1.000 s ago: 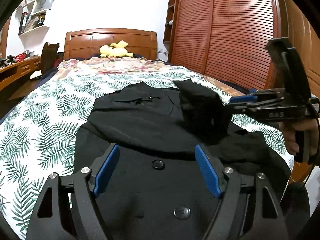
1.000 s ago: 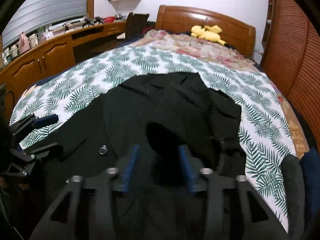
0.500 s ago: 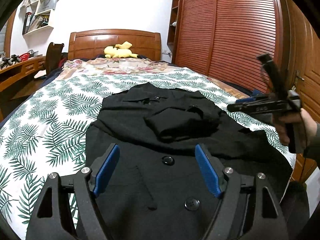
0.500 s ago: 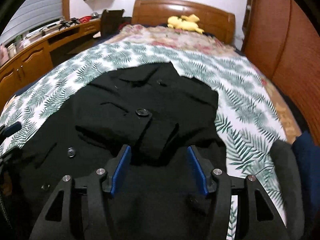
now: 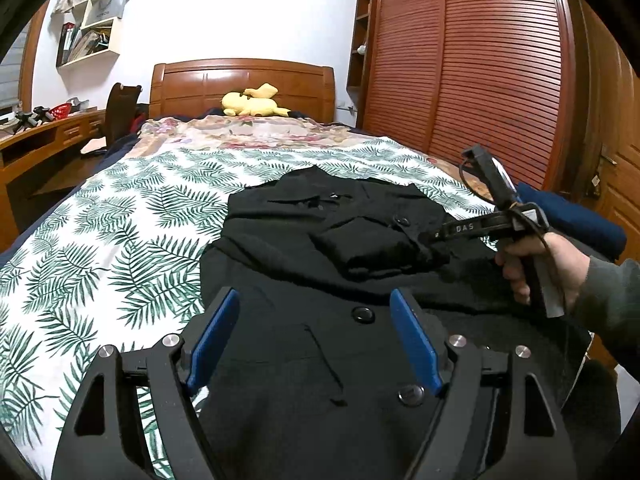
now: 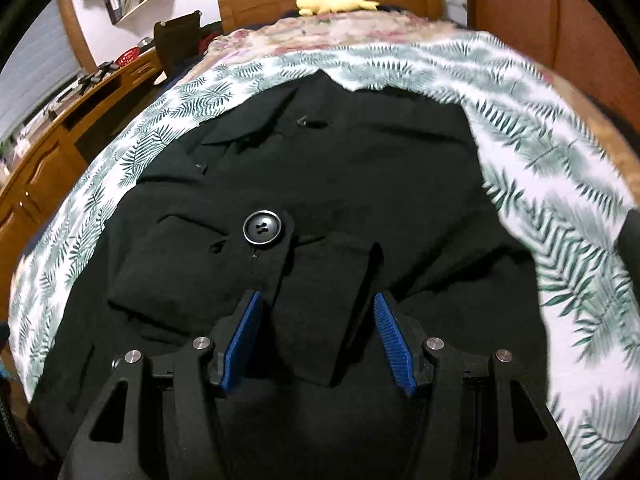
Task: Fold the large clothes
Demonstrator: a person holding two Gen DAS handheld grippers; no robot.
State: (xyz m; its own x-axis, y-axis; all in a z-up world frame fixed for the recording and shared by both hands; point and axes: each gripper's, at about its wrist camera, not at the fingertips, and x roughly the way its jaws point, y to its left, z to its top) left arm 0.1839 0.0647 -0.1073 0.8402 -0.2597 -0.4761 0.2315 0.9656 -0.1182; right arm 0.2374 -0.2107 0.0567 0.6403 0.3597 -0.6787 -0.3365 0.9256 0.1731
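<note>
We spread the black coat [image 5: 320, 264] on the bed [image 5: 120, 208], sleeve cuff [image 6: 328, 304] folded across its chest. Right gripper [image 6: 320, 340] fingers, just opened, straddle the cuff unclamped; left gripper [image 5: 316, 344] hovers wide, empty, above the hem.

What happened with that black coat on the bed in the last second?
The right gripper carried the sleeve across, let it go and left it folded over the black coat; its jaws have just been opening, and it has dropped low over the sleeve, pads clear of the cloth. The left gripper stayed open above the coat's lower part. The bed and the yellow plush toy are unchanged.
</note>
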